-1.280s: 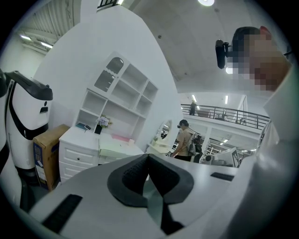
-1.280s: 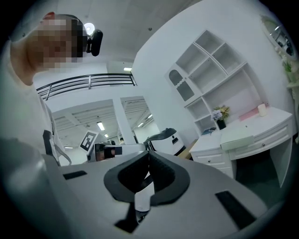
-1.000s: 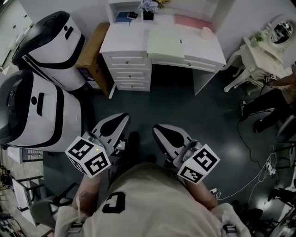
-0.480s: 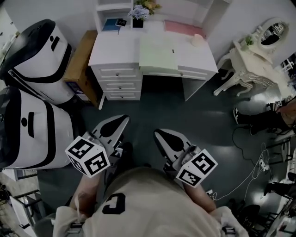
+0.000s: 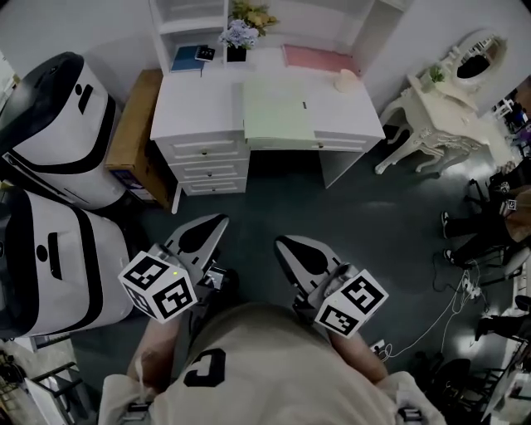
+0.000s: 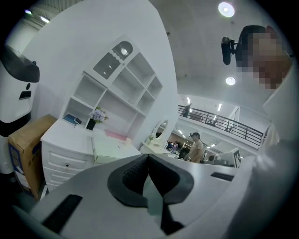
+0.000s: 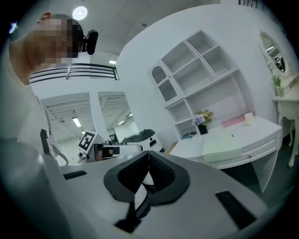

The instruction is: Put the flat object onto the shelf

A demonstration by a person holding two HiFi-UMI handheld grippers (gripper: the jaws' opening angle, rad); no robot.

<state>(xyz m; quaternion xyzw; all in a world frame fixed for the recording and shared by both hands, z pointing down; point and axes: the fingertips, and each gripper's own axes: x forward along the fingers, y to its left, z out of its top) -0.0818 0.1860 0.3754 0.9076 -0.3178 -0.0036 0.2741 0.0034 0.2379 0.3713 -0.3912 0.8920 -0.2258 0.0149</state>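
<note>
Two grippers, both empty, point level toward a white desk point(image 5: 195, 104) that stands well apart across a dark floor. The left gripper point(image 5: 217, 221) has its jaws pressed together with nothing between them, and the right gripper point(image 5: 284, 242) is closed the same way.

The flat object point(image 5: 278, 112) is most likely the pale green pad lying in the middle of the desk, with its near side at the desk's front edge. A pink sheet point(image 5: 311, 56) lies behind it, near the wall. The shelf point(image 5: 189, 21) rises from the back of the desk, its white compartments mostly bare.

The pad looks thin, light and fairly stiff, with a smooth face that may slide under the pads. Lying flush on the desk, it offers little to pinch from above. The front edge seems the best place to take hold, one gripper toward each corner so it stays level and does not sag.
</note>
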